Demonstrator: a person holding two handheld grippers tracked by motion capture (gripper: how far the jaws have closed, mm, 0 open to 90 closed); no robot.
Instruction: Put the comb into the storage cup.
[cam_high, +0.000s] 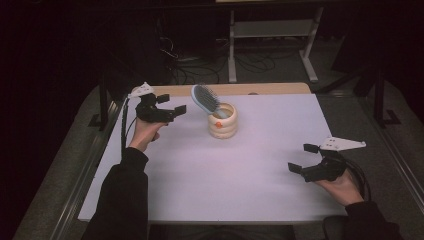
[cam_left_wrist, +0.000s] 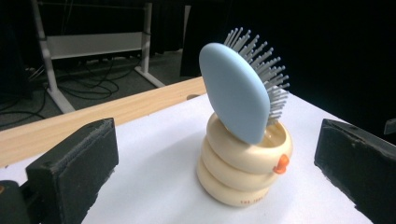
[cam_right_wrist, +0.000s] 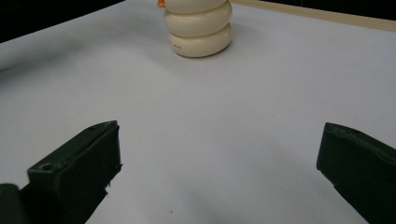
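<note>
Up close, the left gripper view shows the brush's plain blue back.

Place: a dim lab or recording room set up for data capture, not a home.
Work surface: a plain white sheet-covered table with a light wooden strip along its far edge, standing alone in the room.
Floor: grey, with loose black cables trailing across it behind the table.
Furniture: a white metal frame stand with splayed feet at the back; dark metal posts at the table's sides.
Lighting: the table is lit, the surroundings almost black.
</note>
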